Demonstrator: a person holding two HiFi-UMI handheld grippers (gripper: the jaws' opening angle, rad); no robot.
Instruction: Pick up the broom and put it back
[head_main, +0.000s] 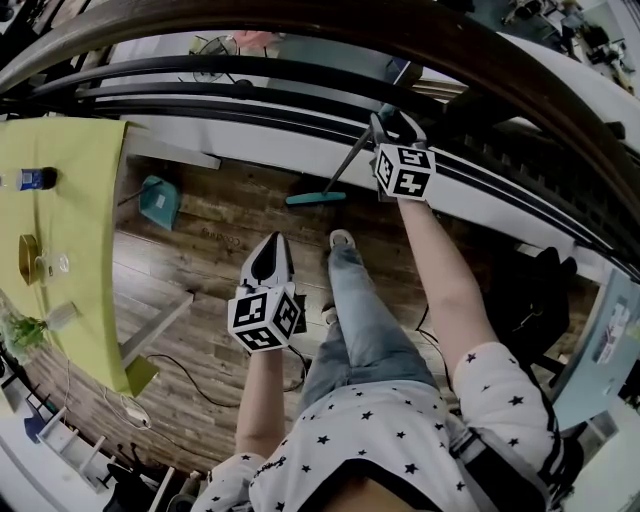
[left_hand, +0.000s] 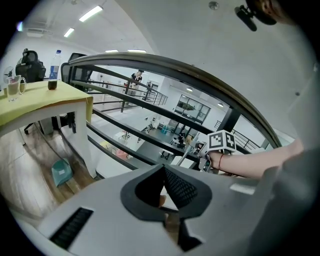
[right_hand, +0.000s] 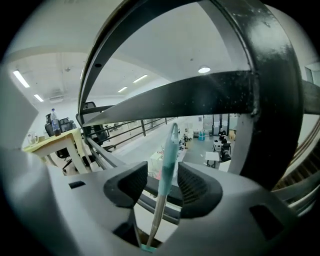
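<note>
Teal broom handle between wide-apart right claw jaws (ungripped); left claw closed, empty.

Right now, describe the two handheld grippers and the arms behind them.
Left gripper and right gripper: light grey moulded shells with black ribbed pads. White cubes with black square markers sit on the left one and the right one. The person wears a white short-sleeved top with dark stars; a thin red band circles the right wrist.

Shirt was white with black stars, short sleeves | jeans were blue | shoe, 12 o'clock of jeans, was pale | wristband was red
</note>
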